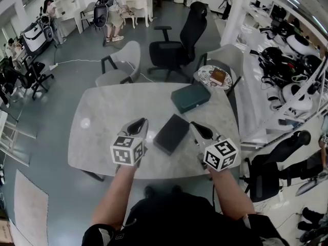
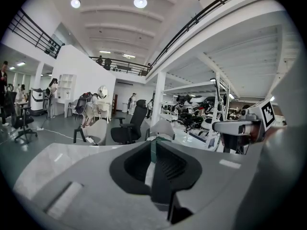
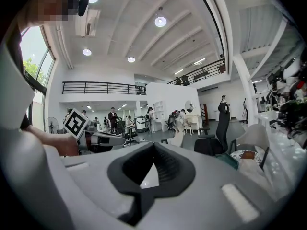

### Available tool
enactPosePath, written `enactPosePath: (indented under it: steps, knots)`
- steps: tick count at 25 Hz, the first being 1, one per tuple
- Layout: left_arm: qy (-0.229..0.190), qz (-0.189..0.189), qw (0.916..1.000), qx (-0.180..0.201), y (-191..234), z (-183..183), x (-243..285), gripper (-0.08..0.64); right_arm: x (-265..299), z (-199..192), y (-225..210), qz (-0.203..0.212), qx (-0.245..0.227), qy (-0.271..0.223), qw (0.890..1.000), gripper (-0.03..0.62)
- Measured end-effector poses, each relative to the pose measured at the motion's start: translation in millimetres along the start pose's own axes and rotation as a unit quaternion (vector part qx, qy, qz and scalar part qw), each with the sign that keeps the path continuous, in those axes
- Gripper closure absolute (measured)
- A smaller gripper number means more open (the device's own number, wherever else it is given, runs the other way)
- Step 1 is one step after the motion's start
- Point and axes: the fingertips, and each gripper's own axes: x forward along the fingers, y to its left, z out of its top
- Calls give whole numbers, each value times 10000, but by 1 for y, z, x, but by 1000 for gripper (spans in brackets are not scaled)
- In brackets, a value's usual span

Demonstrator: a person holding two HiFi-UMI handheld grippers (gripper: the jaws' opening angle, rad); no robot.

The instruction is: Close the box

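Though both shut, left tool (image 1: 139, 123), right tool (image 1: 201, 129) empty.

The right gripper (image 3: 154, 146) is seen with its jaws brought together and nothing between them; a sliver of pale table (image 3: 145, 176) shows through the gap below the tips. To the left, the left gripper (image 3: 117, 139) is held near, beside its marker cube (image 3: 76, 122). Far right, a black office chair (image 3: 218, 133) and a small round table (image 3: 247, 156) are seen.
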Motion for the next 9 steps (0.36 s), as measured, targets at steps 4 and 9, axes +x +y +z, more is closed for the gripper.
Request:
enactPosePath:
  steps: [4,9]
  knots:
    - [-8,42,10000,-7,1,1,-5,518,0,1,1,17,-9,22,10000,591]
    - [39,66,10000,-44,4,-5,-6,520,4,-2,6,37,1,57,10000,591]
